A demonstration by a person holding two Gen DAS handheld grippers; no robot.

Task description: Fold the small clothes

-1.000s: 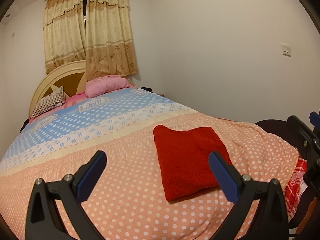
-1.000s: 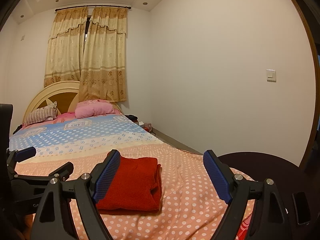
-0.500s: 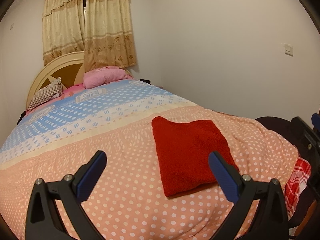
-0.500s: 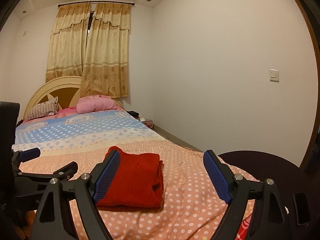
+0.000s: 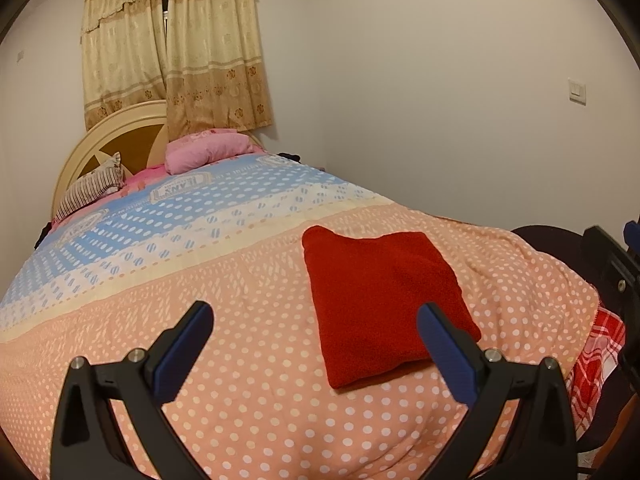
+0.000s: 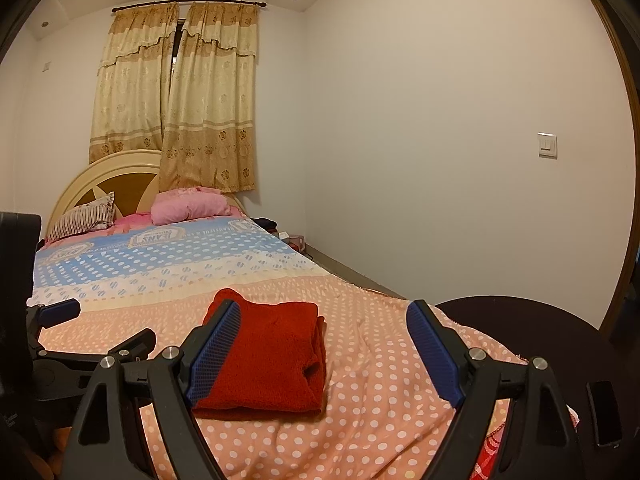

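the fuzzy red knitted garment (image 5: 384, 304) lies folded square on the dotted peach bedspread (image 5: 240, 360); folding looks finished. left gripper (image 5: 316, 344) and right gripper (image 6: 324, 344) both gape wide, empty.

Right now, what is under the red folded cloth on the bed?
The red folded cloth lies on the peach polka-dot bedspread. Only that spread shows around it. Whatever sits directly beneath the cloth is covered.

Left-wrist view: taken from the foot of the bed (image 5: 256, 320), angled down along the spread toward the headboard (image 5: 120, 136), close above the red folded garment (image 5: 380, 300). Right-wrist view: set lower and nearer level, facing the same way. Both share the garment, curtains (image 6: 180, 92) and right-hand wall.
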